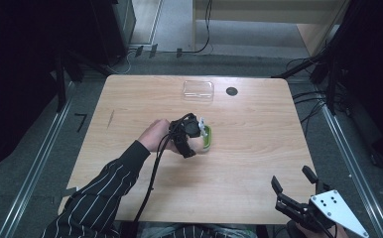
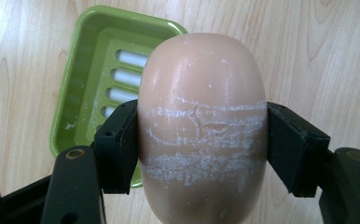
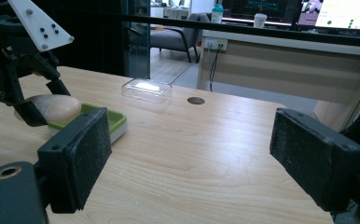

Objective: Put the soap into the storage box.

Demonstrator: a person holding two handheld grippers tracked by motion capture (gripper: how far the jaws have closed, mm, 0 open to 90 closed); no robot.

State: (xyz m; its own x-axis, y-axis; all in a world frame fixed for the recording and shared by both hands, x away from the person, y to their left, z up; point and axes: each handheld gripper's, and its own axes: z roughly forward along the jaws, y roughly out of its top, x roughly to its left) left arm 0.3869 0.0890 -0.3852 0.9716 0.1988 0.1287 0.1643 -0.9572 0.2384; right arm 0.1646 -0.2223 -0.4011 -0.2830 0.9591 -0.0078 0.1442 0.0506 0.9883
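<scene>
Holding a smooth beige oval soap bar [image 2: 201, 126] over the green slotted plastic soap dish [image 2: 99, 79] near the tabletop [image 1: 249, 163] centre.
Left hand-held gripper [image 1: 195, 130] is clamped across the bar's short width, long axis running away from the jaws; the dish lies just beneath, toward its left jaw. Right hand-held gripper [image 1: 292, 187] waits agape at the near right corner, well apart.

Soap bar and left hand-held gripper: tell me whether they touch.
Touching. In the left gripper view both black pads of the left hand-held gripper press flat against the sides of the soap bar, with no gap at either side.
</scene>
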